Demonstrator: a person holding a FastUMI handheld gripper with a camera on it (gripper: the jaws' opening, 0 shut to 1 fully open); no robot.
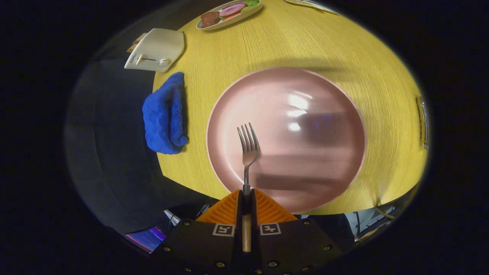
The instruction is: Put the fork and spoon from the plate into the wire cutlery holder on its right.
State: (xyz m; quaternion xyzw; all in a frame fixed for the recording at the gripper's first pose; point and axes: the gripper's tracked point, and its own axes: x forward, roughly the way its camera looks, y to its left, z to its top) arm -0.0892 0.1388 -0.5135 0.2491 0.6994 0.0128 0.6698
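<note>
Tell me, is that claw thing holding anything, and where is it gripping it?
Yes: the gripper is shut on the fork, clamping its handle, tines pointing out over the pink plate.

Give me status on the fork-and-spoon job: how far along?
In hand: the tool is shut on the fork, tines out over the pink plate. No spoon lies on the plate, so that part may be done; can't confirm. Left: carry the fork to the wire cutlery holder, beyond the plate's right rim.

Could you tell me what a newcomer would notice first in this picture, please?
Most striking is the fork, its handle clamped between the gripper fingers and its tines pointing out over the big pink plate on the yellow table. Next, the blue towel left of the plate.
</note>
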